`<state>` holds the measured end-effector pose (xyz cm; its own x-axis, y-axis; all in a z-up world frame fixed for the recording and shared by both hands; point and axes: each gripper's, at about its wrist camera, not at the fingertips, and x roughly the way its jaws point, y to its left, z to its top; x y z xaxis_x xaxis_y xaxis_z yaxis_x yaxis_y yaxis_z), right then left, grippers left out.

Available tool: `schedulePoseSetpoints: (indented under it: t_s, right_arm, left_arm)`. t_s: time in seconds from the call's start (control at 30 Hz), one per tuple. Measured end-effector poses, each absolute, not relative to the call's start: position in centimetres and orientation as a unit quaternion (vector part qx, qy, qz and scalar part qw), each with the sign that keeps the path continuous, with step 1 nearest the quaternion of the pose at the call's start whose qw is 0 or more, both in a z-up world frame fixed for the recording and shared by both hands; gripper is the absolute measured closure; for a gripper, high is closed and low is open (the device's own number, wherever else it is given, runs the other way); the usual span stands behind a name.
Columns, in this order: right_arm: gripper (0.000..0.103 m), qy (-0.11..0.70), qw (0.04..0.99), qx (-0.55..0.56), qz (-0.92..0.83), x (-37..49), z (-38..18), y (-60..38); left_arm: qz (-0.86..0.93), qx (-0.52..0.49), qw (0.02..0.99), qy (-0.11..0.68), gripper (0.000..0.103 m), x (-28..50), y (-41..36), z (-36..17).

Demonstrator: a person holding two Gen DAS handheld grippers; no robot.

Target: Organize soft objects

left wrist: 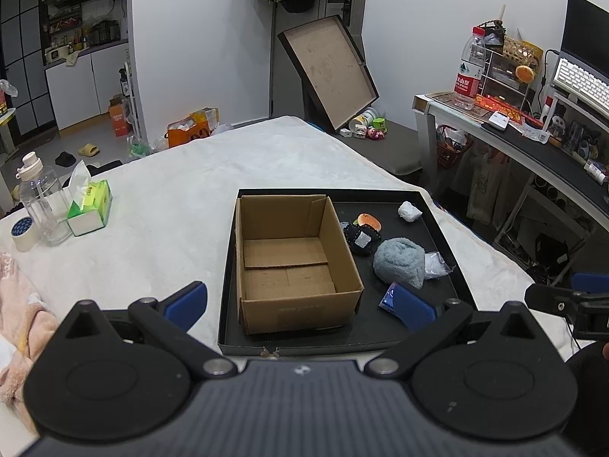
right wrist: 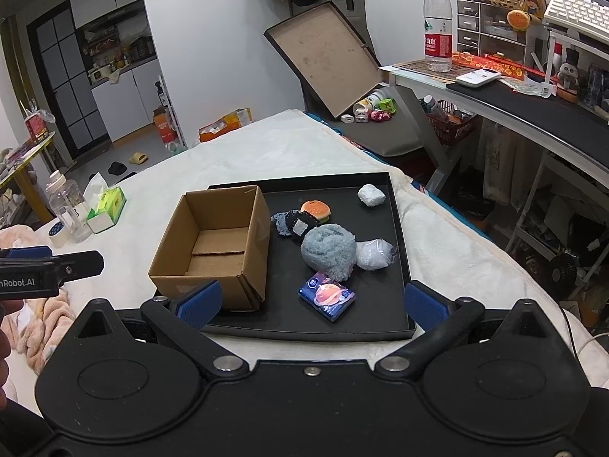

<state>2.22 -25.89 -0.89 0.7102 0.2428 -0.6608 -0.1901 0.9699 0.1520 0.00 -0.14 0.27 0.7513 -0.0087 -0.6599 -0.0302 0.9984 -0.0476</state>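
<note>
White bed [right wrist: 266, 152] carries my black tray [right wrist: 399, 228] — cardboard box [right wrist: 213, 243] bare inside, grey towel roll [right wrist: 329, 253] at 3 o'clock; both hand-held grippers [left wrist: 300, 301] [right wrist: 312, 302] spread.

tray [right wrist: 399, 228]: 1 | cardboard box [right wrist: 213, 243]: 1 | soft items in tray: 6 | tissue pack [right wrist: 327, 296]: 1

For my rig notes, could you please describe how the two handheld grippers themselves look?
Both match: the left gripper and right gripper have matte black bodies with round hinge discs, silver pivot bolts, black linkage arms and blue textured finger pads. The left's side carries white lettering ending "nRobot.AI".
</note>
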Motion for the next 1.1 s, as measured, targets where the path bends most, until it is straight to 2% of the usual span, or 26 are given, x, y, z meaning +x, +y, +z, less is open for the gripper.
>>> schedulePoseSetpoints:
  t_s: [1.1]
  right_arm:
    - [0.000,0.370,0.917,0.065,0.136,3.8,-2.6,-26.1]
  left_arm:
    - [0.021,-0.012,0.922,0.386,0.000,2.2,1.4,0.3]
